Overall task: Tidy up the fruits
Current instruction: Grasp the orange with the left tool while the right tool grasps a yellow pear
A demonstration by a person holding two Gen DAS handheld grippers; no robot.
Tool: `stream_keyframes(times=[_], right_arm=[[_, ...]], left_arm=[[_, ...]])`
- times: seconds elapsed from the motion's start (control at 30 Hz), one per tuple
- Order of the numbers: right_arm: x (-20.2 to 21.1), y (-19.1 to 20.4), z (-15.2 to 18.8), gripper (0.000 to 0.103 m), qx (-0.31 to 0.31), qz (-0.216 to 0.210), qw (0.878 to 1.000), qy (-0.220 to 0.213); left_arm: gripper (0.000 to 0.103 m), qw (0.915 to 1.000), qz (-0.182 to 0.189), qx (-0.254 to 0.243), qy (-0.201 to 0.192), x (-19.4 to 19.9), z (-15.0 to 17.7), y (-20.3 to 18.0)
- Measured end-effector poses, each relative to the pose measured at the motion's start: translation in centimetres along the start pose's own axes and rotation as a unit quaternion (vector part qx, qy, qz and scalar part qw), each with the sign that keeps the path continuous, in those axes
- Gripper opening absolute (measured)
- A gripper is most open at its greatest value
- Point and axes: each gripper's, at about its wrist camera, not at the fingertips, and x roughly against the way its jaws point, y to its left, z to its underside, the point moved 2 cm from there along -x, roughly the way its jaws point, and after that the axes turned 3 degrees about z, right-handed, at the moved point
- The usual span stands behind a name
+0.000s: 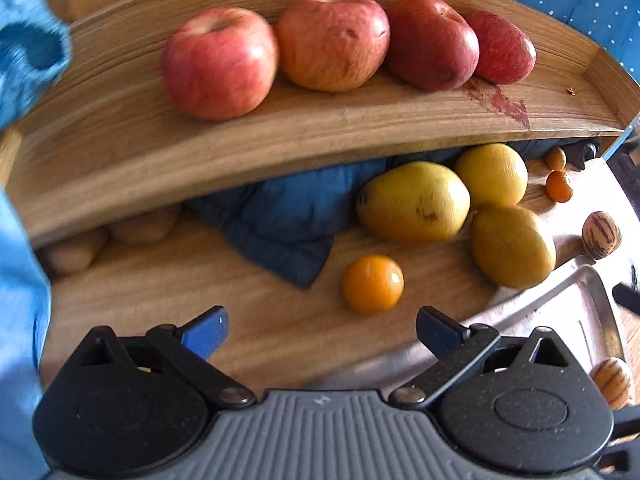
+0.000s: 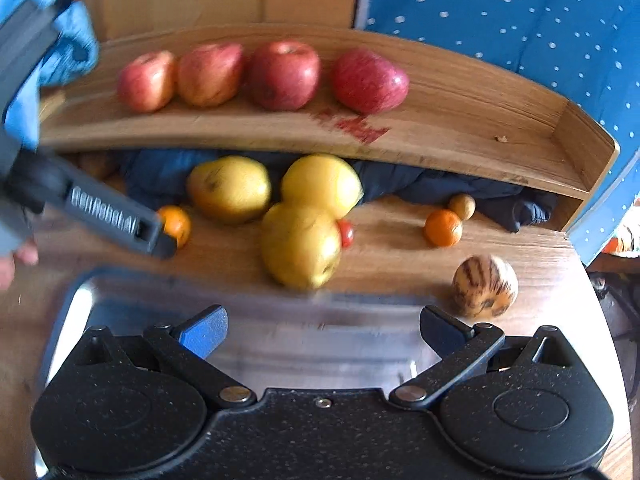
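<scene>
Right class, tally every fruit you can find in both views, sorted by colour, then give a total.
Red apples: 4
Big yellow fruits: 3
Small orange fruits: 2
Striped fruits: 2
Small red fruit: 1
Small yellow-brown fruit: 1
Brown fruits, dim and blurred: 2
Total: 15

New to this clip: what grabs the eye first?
Four red apples lined up on the raised wooden shelf, beside a red stain. Below, three large yellow fruits cluster on the table before a dark blue cloth. Both hand-held grippers, left and right, are open and empty.
</scene>
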Motion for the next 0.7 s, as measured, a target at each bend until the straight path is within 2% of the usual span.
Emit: stream_keyframes(times=[0.2, 0.4, 0.53, 0.7], right_arm=[[-1.6, -1.8, -1.9, 0.102, -0.072, -0.009, 0.997, 0.010], [-3.6, -1.6, -3.3, 0.102, -0.092, -0.032, 0.995, 0.033], [-4.6, -1.3, -3.9, 0.102, -0.095, -0.039, 0.994, 0.041], [-5.1, -1.1, -4.3, 0.101, -0.095, -0.052, 0.993, 0.044]], left_arm=[[0.102, 0.9995, 0.020, -0.021, 0.008, -1.6, -0.7, 0.0], [0.102, 0.9984, 0.035, -0.044, 0.001, -2.3, -0.6, -0.6], [0.102, 0.9985, 0.021, -0.048, -0.014, -2.7, -1.0, -0.6], [0.102, 0.9978, 0.026, -0.056, -0.023, -3.3, -1.3, -0.4]])
